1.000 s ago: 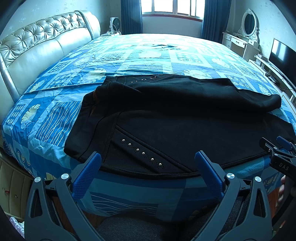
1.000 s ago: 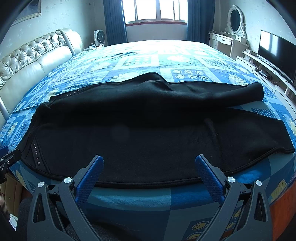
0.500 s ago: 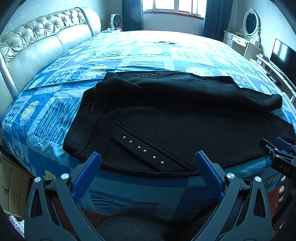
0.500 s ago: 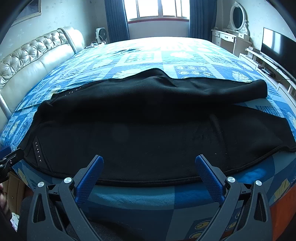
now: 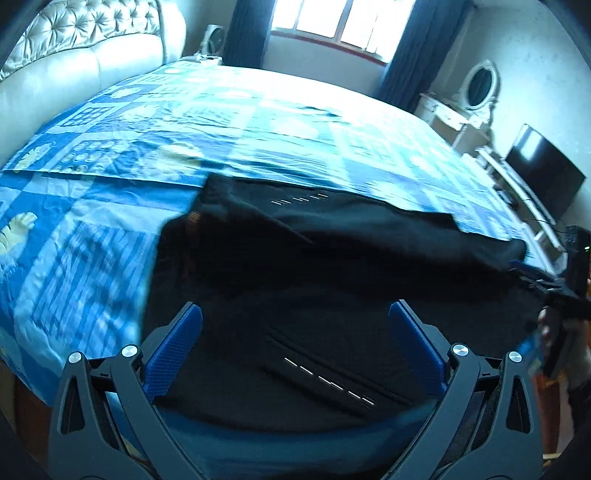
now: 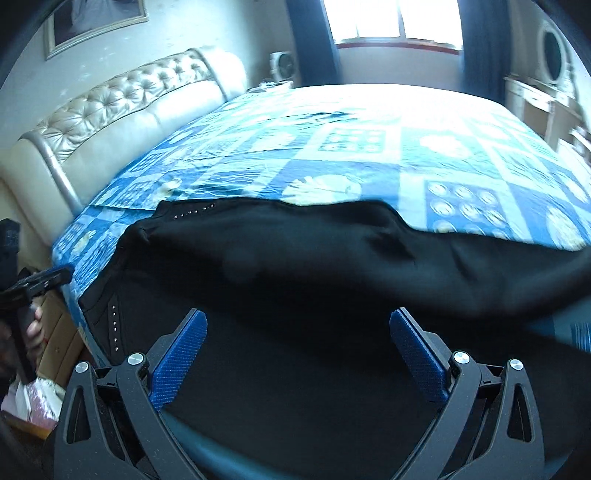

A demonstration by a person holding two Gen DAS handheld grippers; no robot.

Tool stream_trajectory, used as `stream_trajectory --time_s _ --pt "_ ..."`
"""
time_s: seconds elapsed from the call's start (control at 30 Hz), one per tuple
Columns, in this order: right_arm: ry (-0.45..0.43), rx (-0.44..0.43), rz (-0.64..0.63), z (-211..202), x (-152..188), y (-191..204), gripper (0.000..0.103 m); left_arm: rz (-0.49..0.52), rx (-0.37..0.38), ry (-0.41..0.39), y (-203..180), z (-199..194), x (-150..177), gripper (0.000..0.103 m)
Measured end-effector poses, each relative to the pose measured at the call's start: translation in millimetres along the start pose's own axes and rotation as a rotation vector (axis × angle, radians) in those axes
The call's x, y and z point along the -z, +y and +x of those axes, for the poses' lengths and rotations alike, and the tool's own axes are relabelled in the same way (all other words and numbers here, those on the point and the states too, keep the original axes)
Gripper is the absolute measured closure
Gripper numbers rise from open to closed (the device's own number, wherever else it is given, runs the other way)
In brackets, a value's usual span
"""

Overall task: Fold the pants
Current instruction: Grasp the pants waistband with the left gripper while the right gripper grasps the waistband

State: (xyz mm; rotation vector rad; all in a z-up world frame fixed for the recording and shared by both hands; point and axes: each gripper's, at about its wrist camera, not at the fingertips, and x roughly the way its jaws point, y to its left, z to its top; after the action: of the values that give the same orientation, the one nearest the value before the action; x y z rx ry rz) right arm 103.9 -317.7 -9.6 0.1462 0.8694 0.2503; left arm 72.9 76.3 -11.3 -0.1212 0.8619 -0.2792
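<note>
Black pants (image 5: 332, 266) with rows of silver studs lie across the near side of the bed, one leg folded over the other, in both wrist views (image 6: 332, 266). My left gripper (image 5: 295, 332) hovers open just over the waist end, nothing between its blue pads. Over the middle of the legs my right gripper (image 6: 297, 336) is open and empty too. Each view catches the other gripper at its edge, held in a hand: the right one (image 5: 561, 291), the left one (image 6: 33, 284).
The bed has a blue patterned cover (image 5: 258, 122) and a cream tufted headboard (image 6: 122, 107) at the left. A dressing table with an oval mirror (image 5: 476, 88) and a television (image 5: 543, 173) stand at the right; a window (image 6: 395, 18) lies beyond.
Both grippers have moved forward and down over the pants, which now fill more of each view. The views have tilted and blurred. Both stay open.
</note>
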Motion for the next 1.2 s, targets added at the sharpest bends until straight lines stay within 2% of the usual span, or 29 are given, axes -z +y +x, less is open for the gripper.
stream_trajectory --time_s 0.1,0.23,0.33,0.4,0.47,0.57,0.6,0.63,0.67,0.73,0.77,0.8,0.83,0.9,1.0,1.2 --pt "0.07 -0.065 0.008 36 -39 -27 0.004 0.002 0.007 0.016 35 30 -35 0.002" --pt "0.151 -0.107 0.03 86 -75 -52 0.004 -0.019 0.098 0.094 77 88 -81 0.002" --pt "0.217 -0.118 -0.007 119 -89 -57 0.005 -0.035 0.151 0.171 98 134 -106 0.002" --pt "0.261 -0.136 -0.029 137 -93 -61 0.005 -0.043 0.149 0.203 111 160 -118 0.002" --pt "0.299 -0.154 -0.047 151 -95 -64 0.005 -0.065 0.179 0.247 123 183 -126 0.002" --pt "0.351 -0.187 -0.06 164 -94 -68 0.007 -0.06 0.223 0.245 125 195 -133 0.002" --pt "0.375 -0.19 -0.068 167 -91 -68 0.02 -0.044 0.236 0.245 122 196 -134 0.007" --pt "0.404 -0.186 -0.078 172 -90 -67 0.034 -0.031 0.226 0.25 118 197 -134 0.021" --pt "0.421 -0.139 -0.103 174 -88 -66 0.049 -0.017 0.197 0.253 116 200 -135 0.028" --pt "0.425 -0.168 -0.088 171 -88 -67 0.064 0.023 0.136 0.258 113 202 -134 0.049" --pt "0.432 -0.198 -0.068 169 -88 -67 0.081 0.033 0.146 0.264 111 201 -134 0.059" --pt "0.432 -0.204 -0.073 166 -88 -64 0.088 0.027 0.168 0.275 111 200 -135 0.078" --pt "0.43 -0.194 -0.089 163 -87 -60 0.091 0.015 0.18 0.277 110 198 -137 0.088" --pt "0.413 -0.15 -0.132 154 -87 -48 0.094 0.017 0.185 0.251 107 189 -142 0.095" --pt "0.335 -0.085 -0.164 129 -90 -33 0.094 0.043 0.19 0.193 98 165 -148 0.097" --pt "0.164 0.007 -0.219 60 -80 -7 0.094 0.016 0.247 0.082 91 104 -149 0.097"
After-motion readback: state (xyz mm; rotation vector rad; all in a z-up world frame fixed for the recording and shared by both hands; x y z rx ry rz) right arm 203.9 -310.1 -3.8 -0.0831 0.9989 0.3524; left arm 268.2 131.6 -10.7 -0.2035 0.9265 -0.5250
